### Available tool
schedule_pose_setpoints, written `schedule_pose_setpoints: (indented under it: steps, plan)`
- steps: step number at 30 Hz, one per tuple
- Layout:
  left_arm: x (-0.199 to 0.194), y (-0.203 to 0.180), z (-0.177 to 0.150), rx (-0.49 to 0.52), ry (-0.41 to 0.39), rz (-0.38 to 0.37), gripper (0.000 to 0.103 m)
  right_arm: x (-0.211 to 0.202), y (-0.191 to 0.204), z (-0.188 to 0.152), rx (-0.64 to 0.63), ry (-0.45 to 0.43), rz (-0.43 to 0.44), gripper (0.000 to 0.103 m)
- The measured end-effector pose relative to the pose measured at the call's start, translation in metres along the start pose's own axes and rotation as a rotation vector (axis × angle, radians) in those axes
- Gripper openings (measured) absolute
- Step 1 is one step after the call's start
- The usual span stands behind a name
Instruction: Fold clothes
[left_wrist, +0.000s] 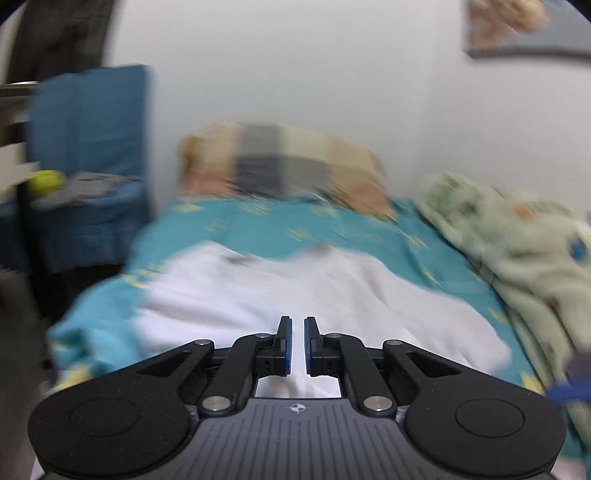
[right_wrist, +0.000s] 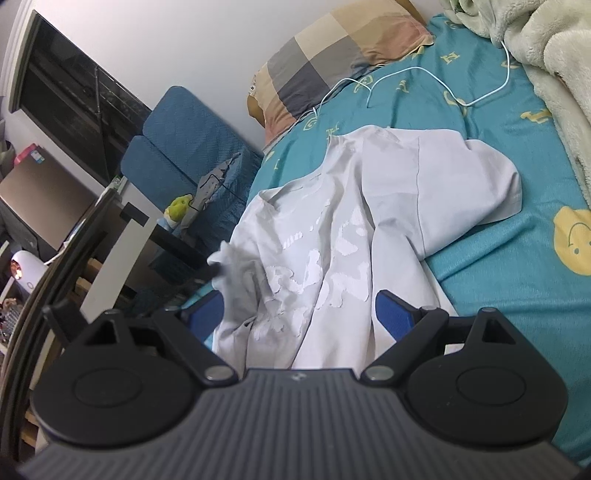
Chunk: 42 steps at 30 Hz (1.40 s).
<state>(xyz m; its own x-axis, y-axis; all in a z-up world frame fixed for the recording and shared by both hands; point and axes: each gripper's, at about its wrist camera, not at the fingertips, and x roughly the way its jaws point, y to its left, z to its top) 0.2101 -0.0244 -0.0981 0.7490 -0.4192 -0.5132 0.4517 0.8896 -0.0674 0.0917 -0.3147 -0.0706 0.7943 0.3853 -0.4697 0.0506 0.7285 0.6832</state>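
A white T-shirt (right_wrist: 369, 206) with a white printed pattern lies crumpled on the teal bedsheet (right_wrist: 498, 258). In the left wrist view, which is blurred, it shows as a white patch (left_wrist: 295, 291) ahead of my left gripper (left_wrist: 297, 345). The left jaws stand almost closed with a thin gap and nothing between them, above the shirt's near edge. My right gripper (right_wrist: 299, 317) is open wide, with the shirt's bunched lower part lying between its blue pads (right_wrist: 391, 317).
A checked pillow (right_wrist: 332, 59) lies at the bed's head. A pale green blanket (right_wrist: 546, 74) fills the right side. A white cable (right_wrist: 424, 81) runs over the sheet. A blue chair (right_wrist: 184, 147) and a desk (right_wrist: 166, 240) stand left of the bed.
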Motion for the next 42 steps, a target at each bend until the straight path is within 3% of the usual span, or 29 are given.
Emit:
schedule_pose_setpoints:
  steps: [3, 5, 7, 9, 10, 15, 17, 24, 26, 28, 31, 33, 37, 39, 41, 42]
  plan:
    - [0.022, -0.013, -0.020, 0.055, 0.095, -0.065, 0.008, 0.002, -0.002, 0.000, 0.007, 0.005, -0.003, 0.090]
    - [0.031, -0.006, -0.026, 0.028, 0.137, -0.095, 0.008, 0.004, -0.002, -0.001, 0.007, 0.011, -0.007, 0.090]
    - [0.035, 0.006, -0.030, -0.030, 0.159, -0.121, 0.019, 0.005, -0.002, -0.002, 0.008, 0.017, -0.008, 0.090]
    - [0.023, 0.022, -0.027, -0.149, 0.120, -0.151, 0.031, 0.005, -0.003, -0.003, 0.015, 0.019, -0.006, 0.090]
    - [0.018, 0.033, -0.023, -0.218, 0.093, -0.166, 0.043, 0.005, -0.003, -0.003, 0.020, 0.020, -0.005, 0.090]
    - [-0.008, 0.103, -0.014, -0.599, -0.078, -0.177, 0.059, 0.005, -0.006, -0.004, 0.043, 0.028, 0.004, 0.090]
    - [0.001, 0.131, -0.019, -0.721, -0.093, -0.150, 0.059, 0.006, -0.007, -0.005, 0.052, 0.033, 0.009, 0.090]
    - [0.024, 0.207, -0.057, -0.938, -0.022, 0.083, 0.055, 0.010, -0.010, -0.007, 0.057, 0.051, 0.001, 0.090]
    - [0.023, 0.222, -0.073, -0.997, 0.019, 0.131, 0.045, 0.013, -0.010, -0.007, 0.063, 0.058, 0.002, 0.090]
    - [0.020, 0.230, -0.076, -1.010, 0.007, 0.126, 0.045, 0.015, -0.011, -0.008, 0.067, 0.065, 0.003, 0.090]
    - [0.016, 0.234, -0.073, -1.053, -0.043, 0.050, 0.050, 0.017, -0.011, -0.009, 0.074, 0.074, 0.009, 0.090]
    - [0.018, 0.228, -0.067, -1.041, -0.055, 0.010, 0.060, 0.018, -0.012, -0.010, 0.080, 0.080, 0.015, 0.090]
    - [0.029, 0.219, -0.059, -1.008, -0.040, -0.028, 0.060, 0.020, -0.014, -0.010, 0.086, 0.086, 0.018, 0.090]
    - [0.038, 0.219, -0.063, -1.017, -0.005, -0.035, 0.054, 0.022, -0.014, -0.011, 0.079, 0.089, 0.013, 0.090]
    - [0.044, 0.219, -0.067, -1.029, 0.012, -0.050, 0.035, 0.025, -0.014, -0.012, 0.075, 0.095, 0.001, 0.090]
    - [0.045, 0.219, -0.066, -1.027, 0.007, -0.056, 0.020, 0.026, -0.015, -0.013, 0.077, 0.098, -0.003, 0.090]
